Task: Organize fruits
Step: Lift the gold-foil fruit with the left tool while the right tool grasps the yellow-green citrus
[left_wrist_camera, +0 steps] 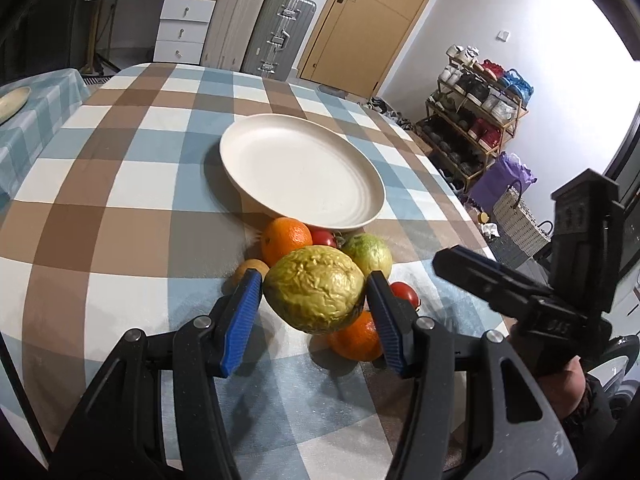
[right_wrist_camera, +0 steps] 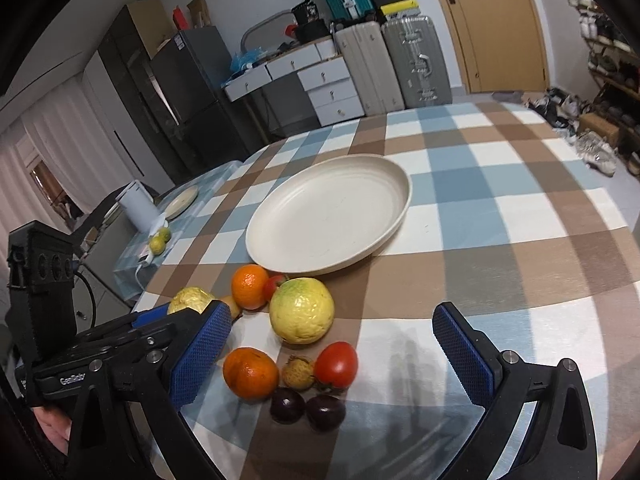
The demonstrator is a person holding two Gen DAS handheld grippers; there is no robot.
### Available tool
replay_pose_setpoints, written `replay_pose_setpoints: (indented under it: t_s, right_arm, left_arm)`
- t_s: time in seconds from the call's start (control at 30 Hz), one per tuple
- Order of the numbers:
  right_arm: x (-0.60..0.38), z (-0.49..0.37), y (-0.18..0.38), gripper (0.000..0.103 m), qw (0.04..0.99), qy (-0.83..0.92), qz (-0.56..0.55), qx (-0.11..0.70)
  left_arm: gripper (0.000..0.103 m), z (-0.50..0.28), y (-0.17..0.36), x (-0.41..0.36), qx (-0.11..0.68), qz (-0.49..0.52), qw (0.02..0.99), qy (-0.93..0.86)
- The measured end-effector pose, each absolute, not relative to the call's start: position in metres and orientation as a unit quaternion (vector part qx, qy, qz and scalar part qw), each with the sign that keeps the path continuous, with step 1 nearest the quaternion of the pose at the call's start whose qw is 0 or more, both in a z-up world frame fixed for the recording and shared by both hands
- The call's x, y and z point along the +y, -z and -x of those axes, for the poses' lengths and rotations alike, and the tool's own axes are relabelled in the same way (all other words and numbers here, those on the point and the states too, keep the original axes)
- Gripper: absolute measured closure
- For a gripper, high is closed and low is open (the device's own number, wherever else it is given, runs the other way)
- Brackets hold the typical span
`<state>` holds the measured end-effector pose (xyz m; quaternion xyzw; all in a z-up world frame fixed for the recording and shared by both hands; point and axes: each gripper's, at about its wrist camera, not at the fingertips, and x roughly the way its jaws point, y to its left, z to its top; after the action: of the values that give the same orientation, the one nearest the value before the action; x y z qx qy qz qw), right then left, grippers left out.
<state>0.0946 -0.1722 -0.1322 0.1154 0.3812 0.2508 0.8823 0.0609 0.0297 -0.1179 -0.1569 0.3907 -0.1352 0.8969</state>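
My left gripper (left_wrist_camera: 314, 280) is shut on a wrinkled yellow-green fruit (left_wrist_camera: 316, 290), held a little above the checked tablecloth; in the right wrist view that fruit (right_wrist_camera: 190, 299) peeks out at the left. Under and beyond it lie two oranges (left_wrist_camera: 286, 240) (left_wrist_camera: 356, 338), tomatoes (left_wrist_camera: 406, 294) and a pale green guava (left_wrist_camera: 368, 254). A bare cream plate (left_wrist_camera: 304, 168) (right_wrist_camera: 332, 216) sits just past the pile. My right gripper (right_wrist_camera: 331, 312) stands wide open over the guava (right_wrist_camera: 302, 310), an orange (right_wrist_camera: 250, 372), a tomato (right_wrist_camera: 336, 364), a small rough fruit (right_wrist_camera: 298, 374) and two dark purple fruits (right_wrist_camera: 287, 404).
A lower side table at the left carries a second plate (right_wrist_camera: 182, 202), a white kettle (right_wrist_camera: 138, 208) and small green fruits (right_wrist_camera: 160, 240). Suitcases (left_wrist_camera: 280, 36), white drawers (left_wrist_camera: 182, 28) and a door stand behind the table. A shoe rack (left_wrist_camera: 476, 120) lines the right wall.
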Motion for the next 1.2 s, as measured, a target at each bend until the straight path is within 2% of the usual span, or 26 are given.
replay_pose_setpoints:
  t_s: [0.53,0.7,0.77,0.9,0.97,1.03,1.2]
  right_arm:
    - [-0.132,-0.130,0.159,0.001,0.852,-0.289,-0.088,0.428]
    - [-0.122,-0.134,0.164,0.011,0.845,-0.299,-0.079,0.437]
    - [-0.119,-0.135,0.166,0.021,0.842,-0.301,-0.072,0.442]
    - [-0.119,-0.136,0.169,0.033,0.839,-0.300,-0.073,0.448]
    - [-0.120,-0.135,0.170,0.047,0.840,-0.296,-0.068,0.449]
    - [-0.122,-0.135,0.170,0.053,0.837,-0.303,-0.075,0.449]
    - [-0.130,-0.135,0.172,0.053,0.834,-0.306,-0.094,0.449]
  left_arm:
    - [0.051,-0.063,0.116,0.057,0.381,0.174,0.900,0.121]
    - [0.051,-0.066,0.118,0.059,0.382,0.177,0.899,0.120]
    - [0.051,-0.068,0.119,0.061,0.383,0.178,0.899,0.118]
    - [0.051,-0.072,0.120,0.062,0.385,0.178,0.898,0.114]
    - [0.051,-0.073,0.118,0.063,0.383,0.177,0.900,0.112]
    - [0.051,-0.074,0.117,0.063,0.382,0.176,0.900,0.109]
    - [0.051,-0.078,0.114,0.062,0.383,0.170,0.902,0.104]
